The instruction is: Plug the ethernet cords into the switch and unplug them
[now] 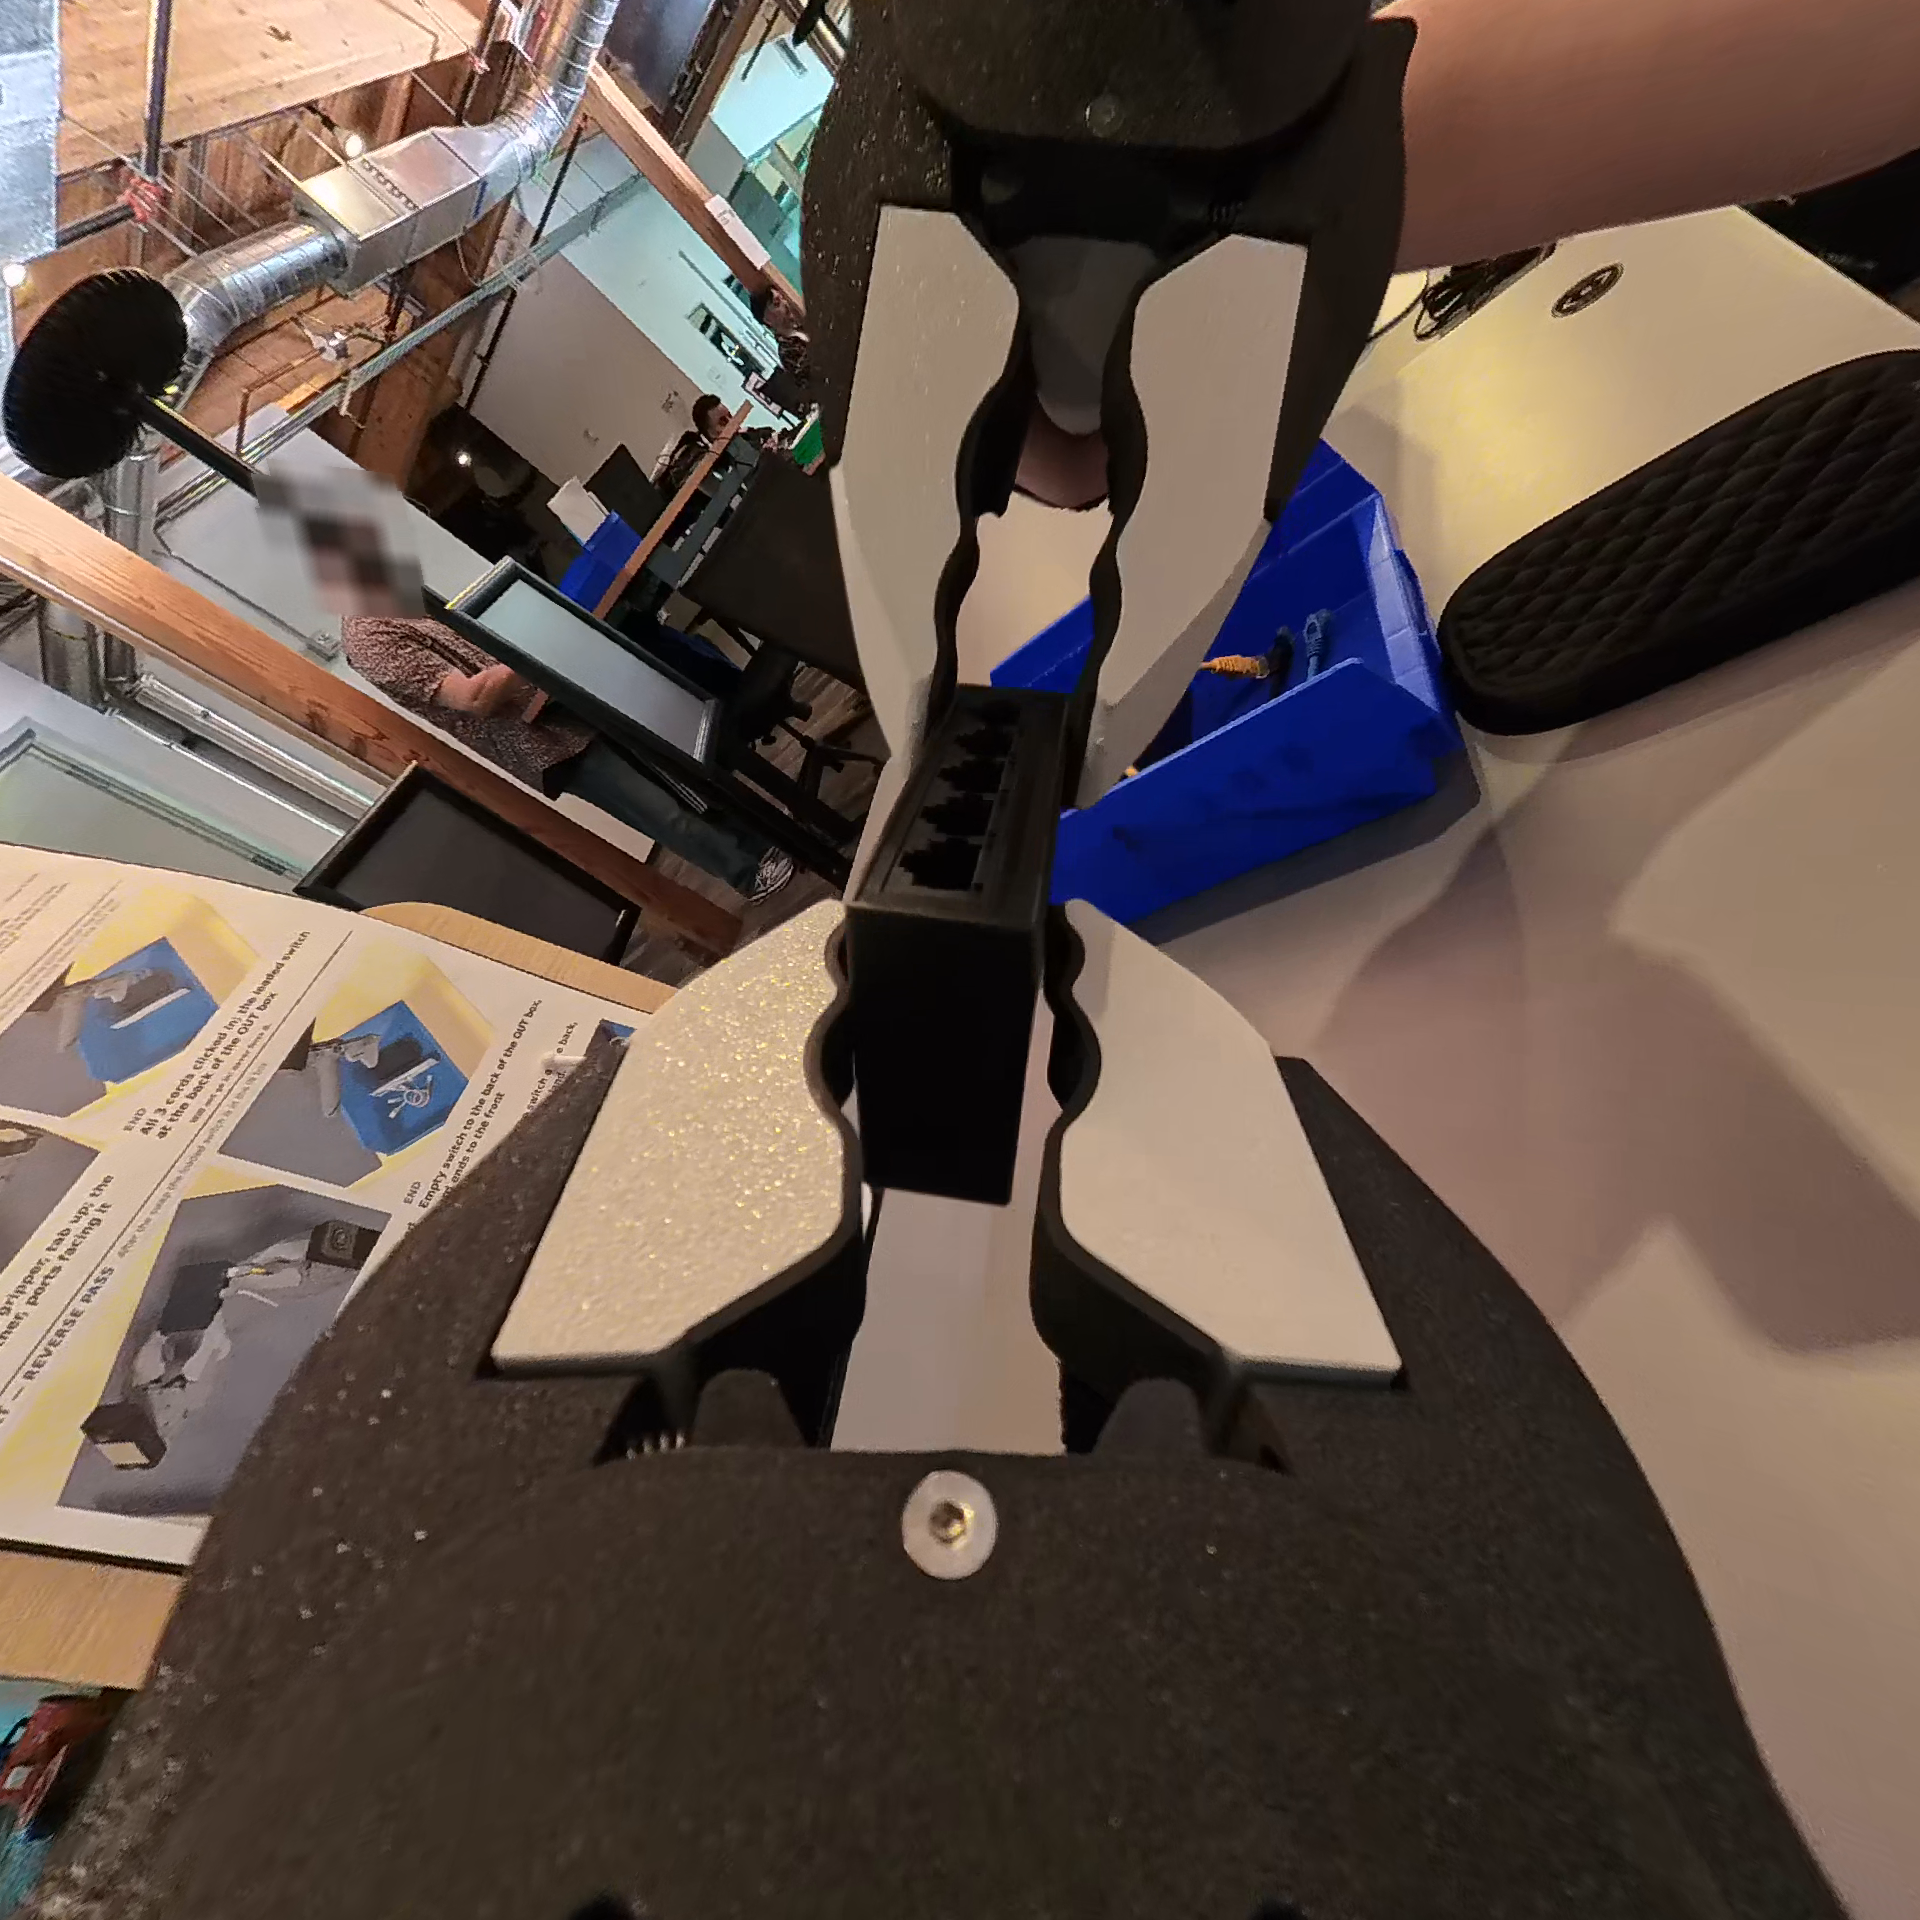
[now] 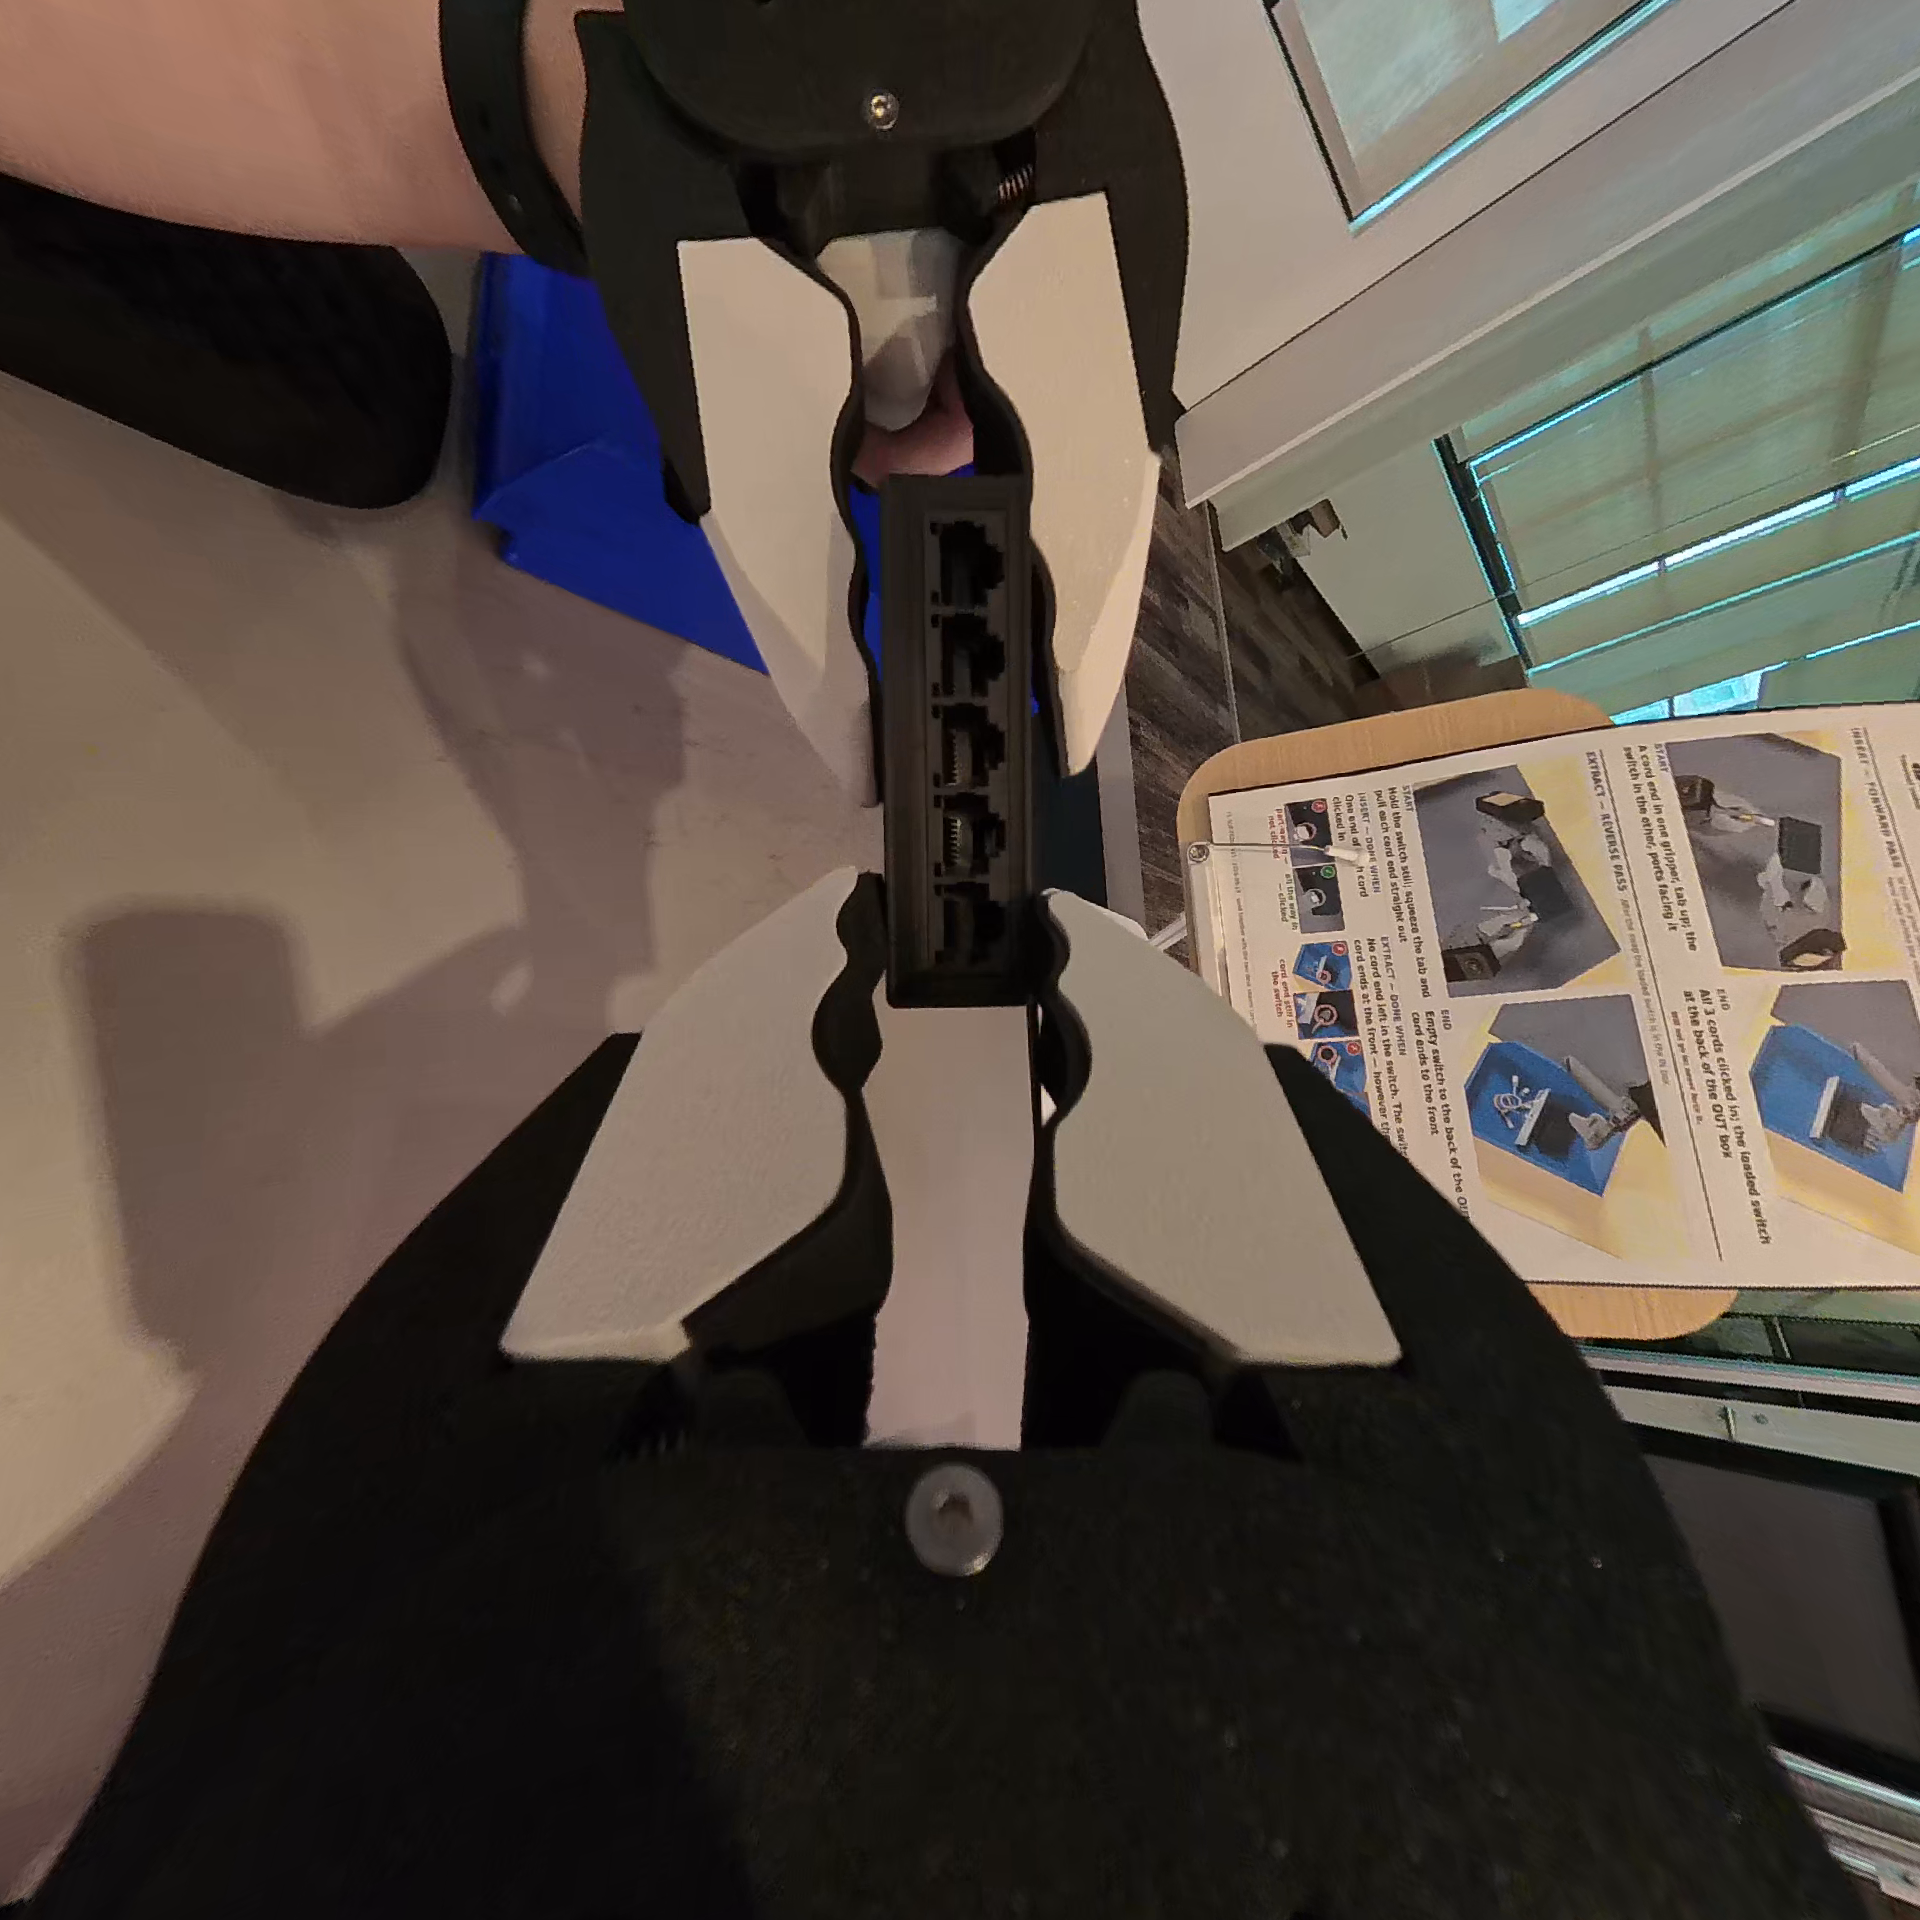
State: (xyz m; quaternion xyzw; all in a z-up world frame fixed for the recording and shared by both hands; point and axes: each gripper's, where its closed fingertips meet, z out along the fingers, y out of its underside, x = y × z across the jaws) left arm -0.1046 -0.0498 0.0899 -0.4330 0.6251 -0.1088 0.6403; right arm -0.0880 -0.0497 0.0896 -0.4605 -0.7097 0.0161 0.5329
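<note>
A black switch (image 1: pixel 935 1060) with a row of empty ports is held in the air between both grippers. My left gripper (image 1: pixel 951 966) is shut on its near end. My right gripper (image 1: pixel 1008 717) comes from the opposite side and is shut on the far end. In the right wrist view the switch (image 2: pixel 961 644) faces me, with my right gripper (image 2: pixel 956 925) on its lower end and the left gripper (image 2: pixel 966 748) on its upper end. Ethernet cords (image 1: pixel 1262 657), one yellow and one blue, lie in a blue bin (image 1: pixel 1278 790).
The blue bin (image 2: pixel 582 520) sits on a white table (image 1: pixel 1662 1039) beside a black quilted pad (image 1: pixel 1704 540). A printed instruction sheet (image 2: pixel 1662 987) lies on a wooden board; it also shows in the left wrist view (image 1: pixel 208 1143). People sit at desks beyond. Left and right tips are no more than a few centimetres apart.
</note>
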